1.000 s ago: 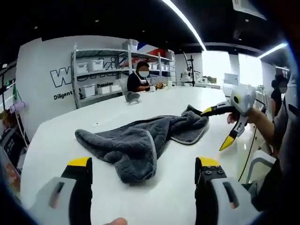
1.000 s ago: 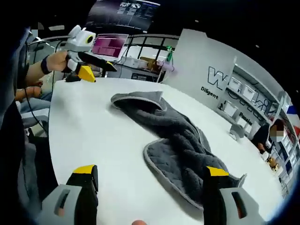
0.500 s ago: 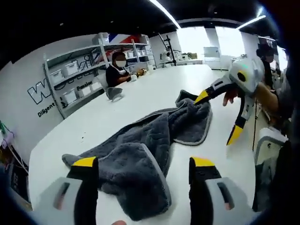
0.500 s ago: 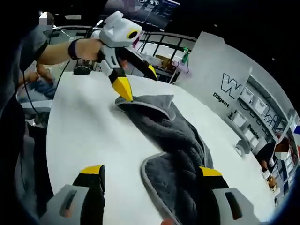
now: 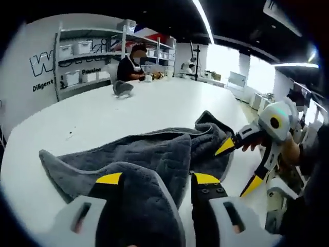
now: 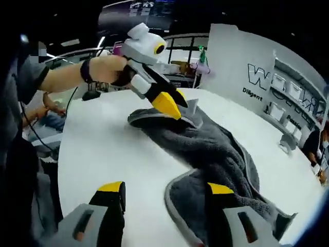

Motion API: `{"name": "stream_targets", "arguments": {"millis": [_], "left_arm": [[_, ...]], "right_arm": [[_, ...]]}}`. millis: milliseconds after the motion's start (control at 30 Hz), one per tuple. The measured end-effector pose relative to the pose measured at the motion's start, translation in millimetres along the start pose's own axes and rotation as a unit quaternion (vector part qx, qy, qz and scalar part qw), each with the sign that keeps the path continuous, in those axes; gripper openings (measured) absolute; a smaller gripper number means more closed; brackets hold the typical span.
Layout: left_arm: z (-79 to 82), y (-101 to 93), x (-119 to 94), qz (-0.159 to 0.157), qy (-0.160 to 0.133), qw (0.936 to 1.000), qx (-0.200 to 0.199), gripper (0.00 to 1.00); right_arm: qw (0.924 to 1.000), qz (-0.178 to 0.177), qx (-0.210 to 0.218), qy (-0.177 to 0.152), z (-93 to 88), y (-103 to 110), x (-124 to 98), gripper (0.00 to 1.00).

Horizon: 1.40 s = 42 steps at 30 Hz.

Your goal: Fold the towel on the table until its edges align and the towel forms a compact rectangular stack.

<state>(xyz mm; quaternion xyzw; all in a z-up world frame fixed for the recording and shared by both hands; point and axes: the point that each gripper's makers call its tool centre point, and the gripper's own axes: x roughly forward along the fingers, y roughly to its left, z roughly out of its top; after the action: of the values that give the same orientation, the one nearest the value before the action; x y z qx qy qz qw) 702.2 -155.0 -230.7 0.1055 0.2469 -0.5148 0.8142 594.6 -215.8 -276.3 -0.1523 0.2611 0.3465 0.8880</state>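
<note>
Towel, grey and rumpled, is lying stretched across the white table, nowhere near folded yet. I am bringing both tools in at its opposite ends. My left gripper is standing with its jaws moderately apart, a thick fold of the towel's near end bulging between them; whether they are already pinching I cannot tell. My right gripper is holding its jaws apart too, one tip over the towel's hemmed corner, the other over bare table beside the towel.

Risk, as I judge it: the pile is thick and bunched, so I may be catching several layers instead of one edge, and the fold would come out lopsided. Lifting both ends unevenly could also drag the towel toward the table's rim.

Beyond the towel the table is smooth and glossy, offering little friction. Past the towel's far side, a small grey object is sitting, with a seated person, shelving with bins and a lettered wall behind.
</note>
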Motion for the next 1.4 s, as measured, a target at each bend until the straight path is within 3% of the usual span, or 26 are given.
{"name": "stream_targets", "arguments": {"millis": [67,133,233,333,467,567,700,900,1000,1067,1233,1267,1400], "left_arm": [[-2.2,3.4,4,0.003,0.006,1.0000,0.001,0.49],[-4.2,6.0,6,0.003,0.012,0.9998,-0.013,0.47],[-6.5,6.9,9,0.002,0.019,0.9995,-0.027,0.44],[-12.5,7.6,14,0.006,0.037,0.9992,-0.011,0.38],[-16.4,6.9,18,0.002,0.045,0.9989,-0.010,0.31],[-19.5,5.9,21,-0.002,0.052,0.9986,-0.009,0.25],[-24.2,8.8,21,0.000,0.066,0.9977,0.019,0.15],[-17.0,21.2,5,0.011,0.044,0.9990,0.005,0.07],[-15.9,26.0,-3,0.016,0.033,0.9993,-0.006,0.07],[-13.5,33.4,-15,0.025,0.015,0.9993,-0.025,0.06],[-9.1,58.0,-50,0.067,-0.022,0.9971,-0.028,0.06],[-10.7,53.6,-55,0.073,-0.028,0.9966,-0.029,0.06],[-17.9,76.8,-93,0.110,-0.054,0.9909,-0.055,0.06]], "right_arm": [[0.9997,0.021,0.012,0.000,-1.1,4,3,0.52],[0.9989,0.027,0.037,-0.012,1.4,3,6,0.50],[0.9985,0.028,0.046,-0.010,-1.3,-2,9,0.48],[0.9982,0.022,0.056,0.007,-9.2,-7,13,0.39],[0.9972,0.019,0.071,0.008,-11.0,-11,15,0.36],[0.9980,0.011,0.060,0.018,-15.0,-12,18,0.33],[0.9990,-0.001,0.035,0.027,-17.0,-14,19,0.26],[0.9993,-0.007,0.032,0.020,-15.4,-18,19,0.11],[0.9995,-0.011,0.024,0.020,-15.8,-19,17,0.09],[0.9995,-0.013,0.023,0.020,-16.6,-20,14,0.08],[0.9995,-0.019,0.019,0.018,-22.8,-22,1,0.07],[0.9994,-0.021,0.021,0.017,-24.1,-23,-2,0.07],[0.9986,-0.041,0.030,0.015,-33.7,-32,-20,0.07]]}}
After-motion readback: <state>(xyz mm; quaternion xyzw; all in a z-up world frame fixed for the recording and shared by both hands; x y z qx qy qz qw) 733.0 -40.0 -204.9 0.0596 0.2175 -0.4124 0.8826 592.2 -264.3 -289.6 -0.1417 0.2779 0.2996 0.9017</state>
